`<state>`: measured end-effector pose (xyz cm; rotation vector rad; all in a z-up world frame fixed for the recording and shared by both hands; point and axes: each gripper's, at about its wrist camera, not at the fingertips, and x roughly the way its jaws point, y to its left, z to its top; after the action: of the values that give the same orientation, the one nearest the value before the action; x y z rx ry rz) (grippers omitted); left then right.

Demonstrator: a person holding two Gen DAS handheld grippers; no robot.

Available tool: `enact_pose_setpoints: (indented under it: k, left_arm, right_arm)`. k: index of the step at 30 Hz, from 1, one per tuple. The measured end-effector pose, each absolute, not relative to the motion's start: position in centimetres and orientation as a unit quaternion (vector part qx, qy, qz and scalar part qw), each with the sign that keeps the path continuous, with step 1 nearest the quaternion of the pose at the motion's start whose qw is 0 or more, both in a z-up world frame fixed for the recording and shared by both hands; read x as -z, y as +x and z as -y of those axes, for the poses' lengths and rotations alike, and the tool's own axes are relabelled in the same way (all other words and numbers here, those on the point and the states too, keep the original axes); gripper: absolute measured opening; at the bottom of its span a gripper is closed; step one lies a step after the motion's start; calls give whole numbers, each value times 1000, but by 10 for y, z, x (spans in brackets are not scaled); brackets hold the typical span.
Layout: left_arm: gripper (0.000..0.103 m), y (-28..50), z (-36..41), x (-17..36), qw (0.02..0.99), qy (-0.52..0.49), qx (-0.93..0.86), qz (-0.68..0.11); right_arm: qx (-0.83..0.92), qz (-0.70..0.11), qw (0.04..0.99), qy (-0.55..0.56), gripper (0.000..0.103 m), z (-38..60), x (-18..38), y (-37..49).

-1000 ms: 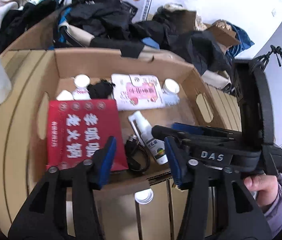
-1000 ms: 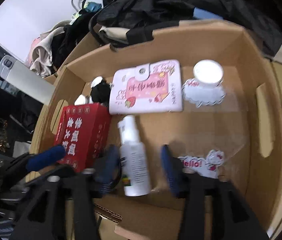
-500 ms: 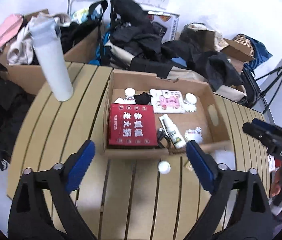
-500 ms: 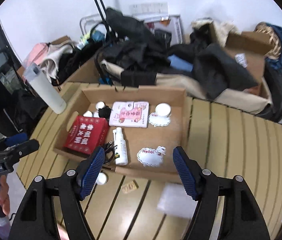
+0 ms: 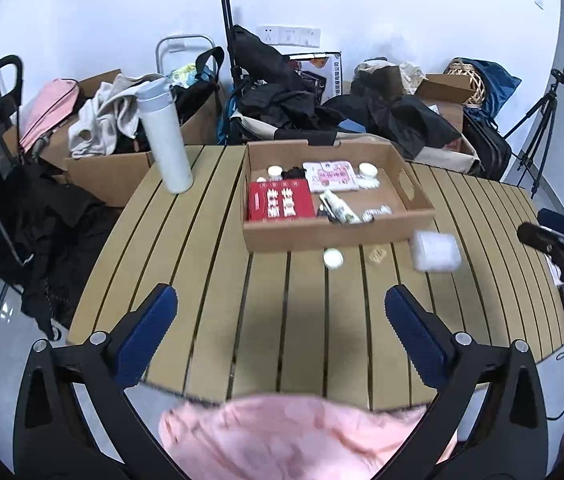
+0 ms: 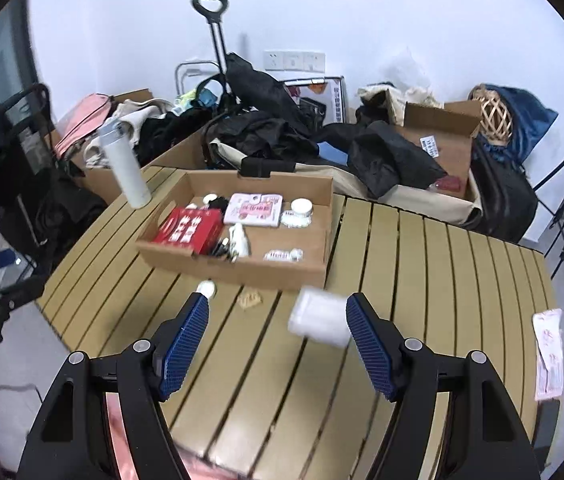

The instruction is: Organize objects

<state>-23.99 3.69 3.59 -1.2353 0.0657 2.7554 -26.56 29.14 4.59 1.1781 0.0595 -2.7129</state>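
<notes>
The cardboard box (image 5: 338, 236) sits on the slatted table (image 5: 241, 320), its long axis running across the left wrist view. Inside, the red packet (image 5: 279, 202) lies flat beside a white spray bottle (image 5: 340, 208), slanted and blurred. Left gripper (image 5: 282, 336): jaws just opened wide, holding nothing. Right gripper (image 6: 277, 340): jaws part-open and empty, with a blurred white packet (image 6: 320, 316) on the table beyond them.
</notes>
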Motion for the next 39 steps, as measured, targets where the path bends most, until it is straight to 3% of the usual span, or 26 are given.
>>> enact_pose_setpoints:
  k: [3, 10, 14, 19, 27, 29, 35, 39]
  left_arm:
    - [103, -202, -40, -28, 55, -403, -913, -30]
    - [103, -98, -42, -11, 61, -380, -923, -16]
    - [103, -94, -55, -10, 82, -390, -917, -35]
    - [103, -97, -57, 2, 101, -390, -915, 3]
    - [100, -136, -59, 36, 108, -381, -918, 2]
    - [92, -165, -58, 38, 123, -380, -917, 4]
    - [84, -262, -62, 56, 140, -419, -896, 35]
    - [78, -315, -75, 82, 141, -445, -884, 10]
  right_arm:
    - [916, -28, 106, 386, 82, -290, -35, -215]
    - [912, -6, 132, 388, 82, -287, 8, -111]
    - [902, 7, 139, 409, 82, -279, 41, -88]
    - [903, -2, 127, 411, 82, -277, 47, -88]
    - [911, 18, 152, 383, 82, -281, 55, -101]
    - [907, 11, 169, 385, 81, -277, 60, -120]
    - [903, -18, 189, 385, 69, -259, 71, -211]
    - [891, -45, 204, 402, 64, -245, 88, -289]
